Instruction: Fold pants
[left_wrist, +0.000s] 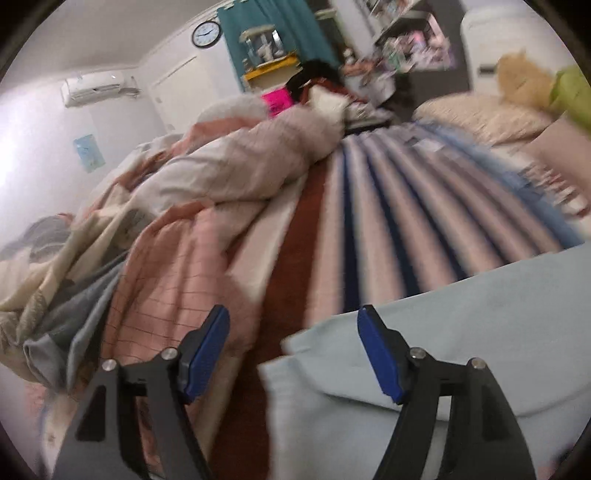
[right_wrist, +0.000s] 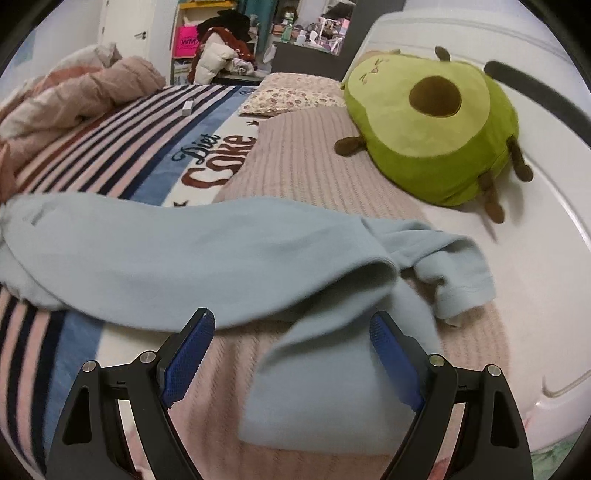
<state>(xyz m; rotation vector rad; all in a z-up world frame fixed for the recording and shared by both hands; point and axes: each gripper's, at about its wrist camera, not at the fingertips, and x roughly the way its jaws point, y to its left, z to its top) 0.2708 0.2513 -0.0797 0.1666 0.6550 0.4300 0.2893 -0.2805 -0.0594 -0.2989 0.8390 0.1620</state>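
Light blue pants (right_wrist: 207, 254) lie spread across the bed, one leg bent toward the lens and a cuff (right_wrist: 461, 284) at the right. My right gripper (right_wrist: 291, 325) is open just above the near leg, which passes between the fingers. In the left wrist view the pants' waist end (left_wrist: 424, 354) fills the lower right. My left gripper (left_wrist: 293, 321) is open and empty, its right finger (left_wrist: 380, 354) over the pants' edge, its left finger (left_wrist: 207, 354) over the bedding.
A striped blanket (left_wrist: 406, 221) covers the bed. A crumpled pink duvet (left_wrist: 236, 166) lies at the left. A green avocado plush (right_wrist: 439, 125) and a floral pillow (right_wrist: 291, 92) lie near the white headboard (right_wrist: 461, 40). Clothes pile (right_wrist: 221, 48) beyond the bed.
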